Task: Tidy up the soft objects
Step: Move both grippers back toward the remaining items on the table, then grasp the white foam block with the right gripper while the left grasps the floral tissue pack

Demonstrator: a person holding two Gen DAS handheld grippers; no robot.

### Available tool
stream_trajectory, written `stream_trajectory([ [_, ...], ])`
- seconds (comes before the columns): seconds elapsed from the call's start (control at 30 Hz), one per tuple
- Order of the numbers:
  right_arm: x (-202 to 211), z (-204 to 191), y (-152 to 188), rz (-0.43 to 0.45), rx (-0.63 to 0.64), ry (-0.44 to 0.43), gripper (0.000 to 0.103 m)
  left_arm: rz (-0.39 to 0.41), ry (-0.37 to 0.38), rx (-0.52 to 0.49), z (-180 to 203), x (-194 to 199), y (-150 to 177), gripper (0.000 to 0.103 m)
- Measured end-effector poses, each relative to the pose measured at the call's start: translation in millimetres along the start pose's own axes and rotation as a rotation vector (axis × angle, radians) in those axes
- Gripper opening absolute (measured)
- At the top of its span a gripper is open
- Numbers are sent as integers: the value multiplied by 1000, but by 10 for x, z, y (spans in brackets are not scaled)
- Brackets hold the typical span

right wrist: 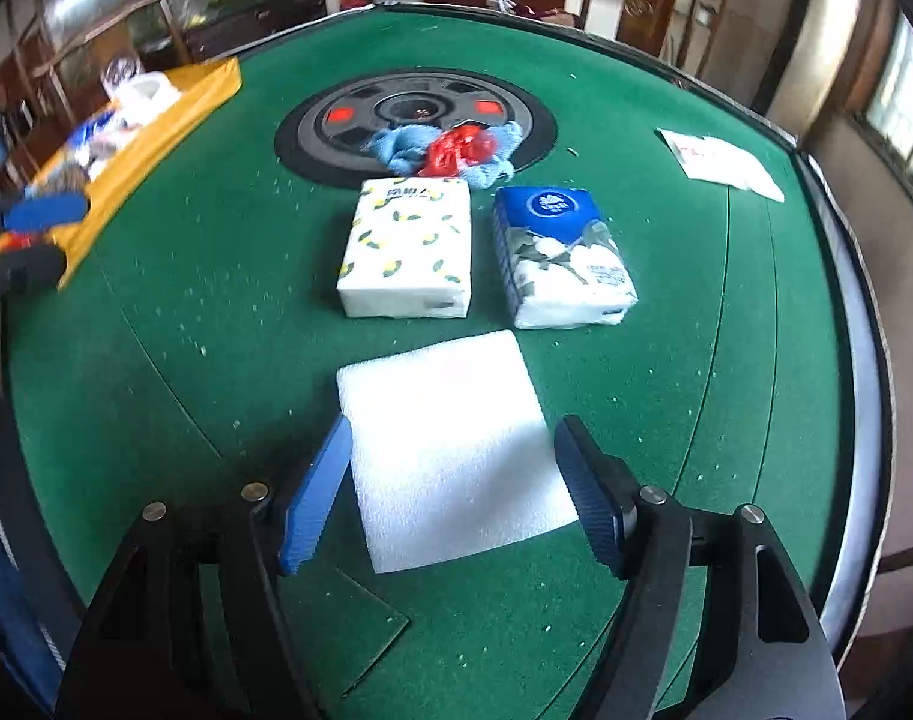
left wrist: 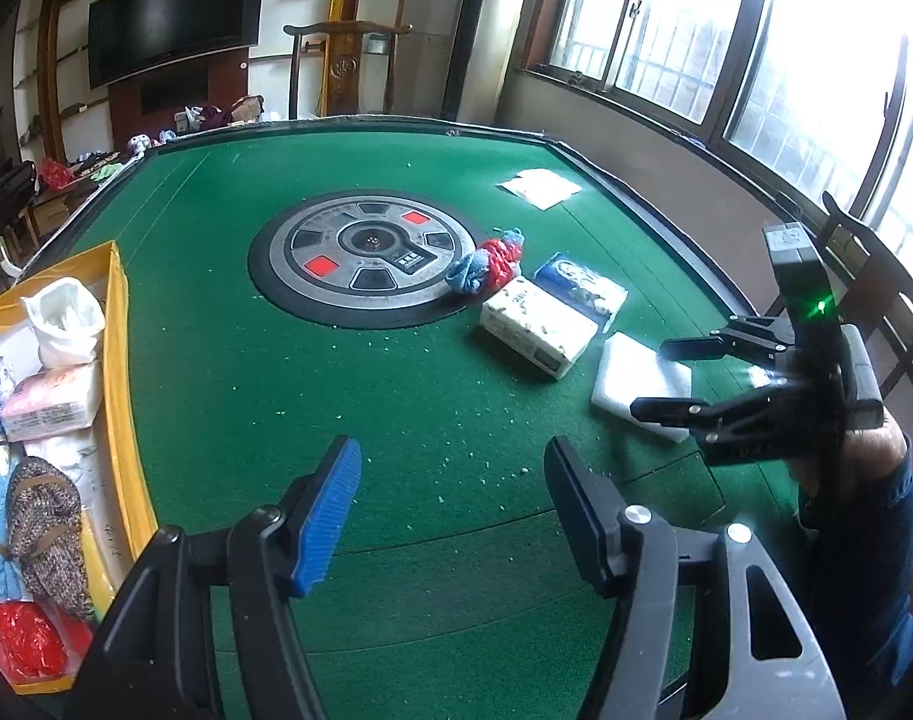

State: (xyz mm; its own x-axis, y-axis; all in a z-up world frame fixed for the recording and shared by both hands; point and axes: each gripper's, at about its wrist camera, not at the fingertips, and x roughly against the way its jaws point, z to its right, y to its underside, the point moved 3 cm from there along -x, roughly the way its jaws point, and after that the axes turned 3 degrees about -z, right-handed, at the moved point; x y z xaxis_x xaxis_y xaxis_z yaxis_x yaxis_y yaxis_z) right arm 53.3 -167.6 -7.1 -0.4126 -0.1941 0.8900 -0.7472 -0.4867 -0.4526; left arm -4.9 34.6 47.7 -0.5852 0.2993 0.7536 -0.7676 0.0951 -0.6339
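Green felt table [right wrist: 156, 360]; white foam square [right wrist: 450, 450]; lemon-print tissue pack [right wrist: 408, 246].

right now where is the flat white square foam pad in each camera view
Left wrist: flat white square foam pad lies right of centre, partly behind the right gripper.
Right wrist: lower centre, between that gripper's open fingers.
Shared landmark: lemon-print tissue pack, just beyond the pad.

Strong daylight is coming through the large windows [left wrist: 756, 48] at two o'clock, behind dark frames. A black television [left wrist: 174, 15] is hanging on the wall at eleven o'clock. A wooden chair [left wrist: 342, 69] is standing at twelve o'clock behind the green table [left wrist: 228, 396]. Cluttered low furniture is sitting at ten o'clock.
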Motion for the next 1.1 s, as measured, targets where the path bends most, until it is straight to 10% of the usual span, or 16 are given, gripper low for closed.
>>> stream_trajectory([
  [0.33,-82,-48,35,-6,6,-9,85,-21,9,-27,126,-58,19,64],
  [0.43,-76,-38,33,14,-8,-51,62,-20,7,-39,177,-68,-9,64],
  [0.53,-19,-28,25,38,-25,-86,16,-23,13,-45,228,-98,-58,64],
  [1.1,665,636,34,356,-381,-74,14,-224,73,250,365,-1062,-642,64],
])
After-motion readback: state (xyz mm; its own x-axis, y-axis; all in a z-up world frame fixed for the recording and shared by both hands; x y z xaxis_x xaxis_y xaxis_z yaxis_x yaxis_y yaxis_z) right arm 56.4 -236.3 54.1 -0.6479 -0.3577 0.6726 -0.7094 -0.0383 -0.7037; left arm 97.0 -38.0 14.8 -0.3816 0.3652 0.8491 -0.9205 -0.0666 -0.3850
